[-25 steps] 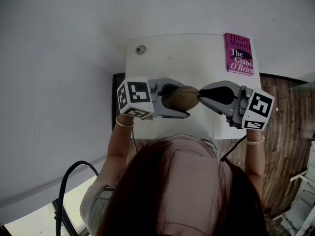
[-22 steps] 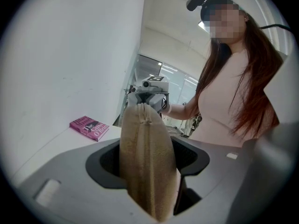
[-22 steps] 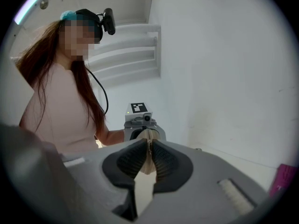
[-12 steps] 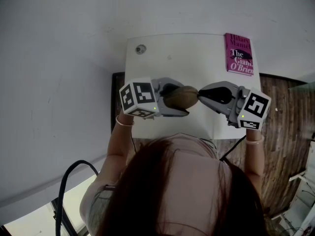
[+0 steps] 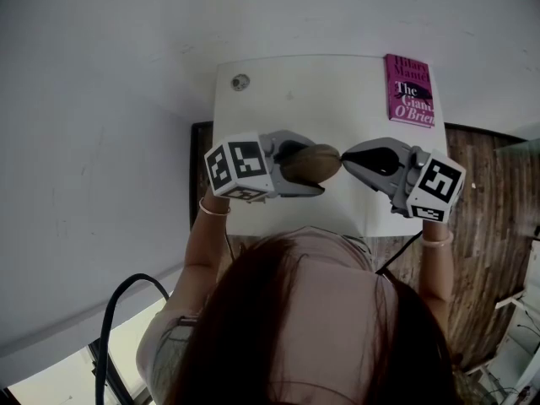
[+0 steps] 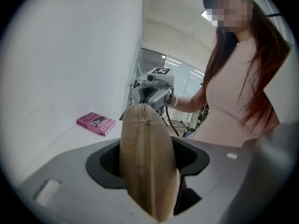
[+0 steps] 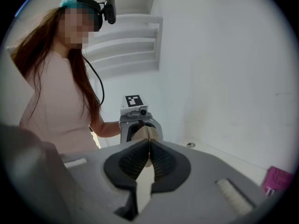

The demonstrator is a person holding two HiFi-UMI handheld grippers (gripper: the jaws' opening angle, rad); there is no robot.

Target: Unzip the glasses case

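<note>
A tan fabric glasses case (image 5: 310, 164) hangs above the white table (image 5: 337, 108), with my left gripper (image 5: 314, 174) shut on it. The left gripper view has the case (image 6: 147, 162) upright between the dark pads, its seam end toward the right gripper (image 6: 153, 90). My right gripper (image 5: 343, 160) has just been closing, and its jaws now meet at the case's right end. The right gripper view shows the right gripper (image 7: 148, 146) with its ribbed pads pressed together in front of the case (image 7: 148, 132). Whether a zipper tab is pinched there is hidden.
A pink book (image 5: 411, 91) lies at the table's far right corner. A small round fitting (image 5: 240, 82) sits at the far left corner. Wooden floor (image 5: 481, 226) lies right of the table and a black cable (image 5: 118, 310) runs at lower left.
The right gripper's jaws have drawn together at the case's end. Both grippers and the case have stayed almost where they were.
</note>
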